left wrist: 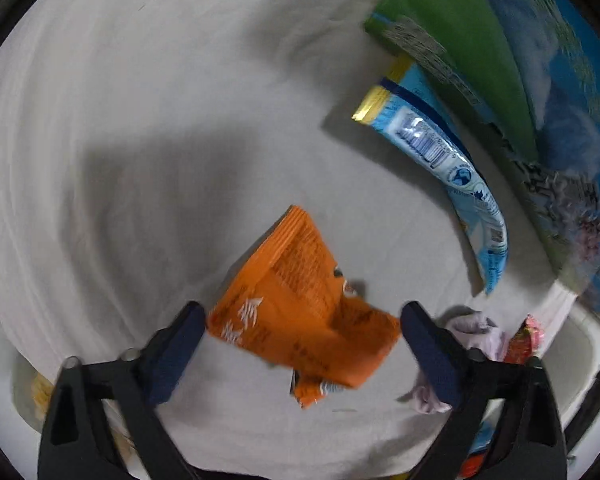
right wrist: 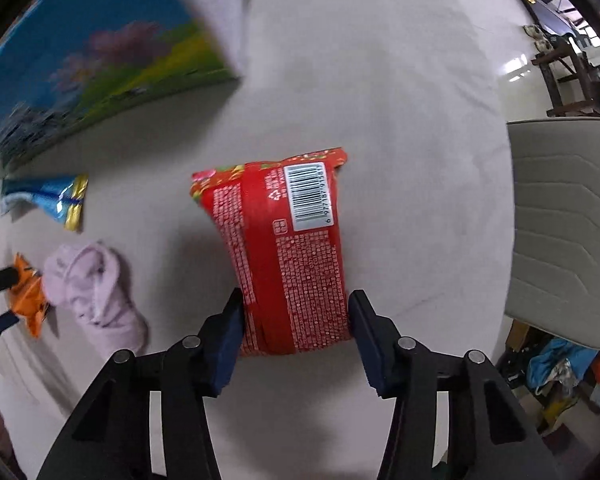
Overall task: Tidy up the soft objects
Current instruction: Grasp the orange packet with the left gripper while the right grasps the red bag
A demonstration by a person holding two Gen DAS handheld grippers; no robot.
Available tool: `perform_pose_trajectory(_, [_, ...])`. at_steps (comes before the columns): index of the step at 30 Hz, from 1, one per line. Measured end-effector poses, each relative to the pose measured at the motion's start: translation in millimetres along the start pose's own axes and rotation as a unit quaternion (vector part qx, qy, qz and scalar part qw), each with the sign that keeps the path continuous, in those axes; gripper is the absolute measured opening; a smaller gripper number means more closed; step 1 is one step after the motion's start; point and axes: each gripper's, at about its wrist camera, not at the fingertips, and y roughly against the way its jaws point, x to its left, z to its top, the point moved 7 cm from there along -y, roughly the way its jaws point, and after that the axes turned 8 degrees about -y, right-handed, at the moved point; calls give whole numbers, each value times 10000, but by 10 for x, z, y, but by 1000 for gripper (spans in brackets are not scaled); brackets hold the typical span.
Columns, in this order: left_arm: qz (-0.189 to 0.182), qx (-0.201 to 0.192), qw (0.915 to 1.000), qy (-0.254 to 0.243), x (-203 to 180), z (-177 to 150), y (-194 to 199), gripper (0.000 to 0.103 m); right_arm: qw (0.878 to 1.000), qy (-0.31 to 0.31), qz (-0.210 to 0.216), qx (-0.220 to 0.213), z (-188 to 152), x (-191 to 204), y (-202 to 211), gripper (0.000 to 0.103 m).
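So the whole thing sits on a desk (right wrist: 380, 80) under a white cloth, wrinkled in spots. Biggest item is a flat picture box (right wrist: 92, 60), blue sky and green field printed on it, lying along the far edge; in the left view it has a green pack (left wrist: 460, 40) resting on it. Off the desk on the right stands a grey chair (right wrist: 560, 220).

Right hand-held gripper (right wrist: 296, 332) points down at a red snack bag (right wrist: 284, 248), barcode side up, and both pads press the bag's near end, so it's clamped on it. The bag lies on the cloth in the middle of that view.

Left hand-held gripper (left wrist: 300, 340) is spread wide around an orange snack bag (left wrist: 296, 300). The left pad touches the bag's corner, the right pad looks just at its edge; can't tell if it's really squeezing.

A blue pouch (left wrist: 440, 160) with a gold end lies between the orange bag and the box. A crumpled lilac cloth (right wrist: 92, 288) sits just beside the orange bag, between the two grippers.
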Motion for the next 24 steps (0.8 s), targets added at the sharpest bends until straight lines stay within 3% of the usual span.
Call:
perform_pose_trajectory(2, [360,-62,9982,-471,-105,15,-6,73,9999,82,8,64,-62,83,3,53])
perform_pose_trajectory(4, [663,-197,9930,-960,-226,10,-5,67,9997,186,-58,122,-132,154,-8,53])
perform_pose_trajectory(7, [1022,-398,9774,-1806,-477,-30,-17,65,9992,320,-89,207,-195,237,-14,53])
perform_pose_trajectory(10, [1213,-444,9673,-2182,-619,-72,-60,67,9989,413,-114,207,-256,390,-31,53])
perform_pose_trajectory(13, [1058,-302,9785,-1747,-546,-80,-57,67,9992,326,-51,232,-289,395,-96,53])
perform_pose_trajectory(15, [581,-252,9917,-1119,-340,-91,-2,67,9993,245,-29,277,-281,389,-148,54])
perform_pose_trajectory(17, [146,-262,9984,-478,-135,-152,45,67,9994,214,-25,262,-300,410,-148,54])
perform_pose_trajectory(20, [-297,-66,9993,226,89,-241,-50,68,9994,165,41,286,-322,453,-168,54])
perform_pose_trajectory(24, [-342,100,9991,220,104,-228,-244,68,9993,112,50,356,-327,417,-280,56])
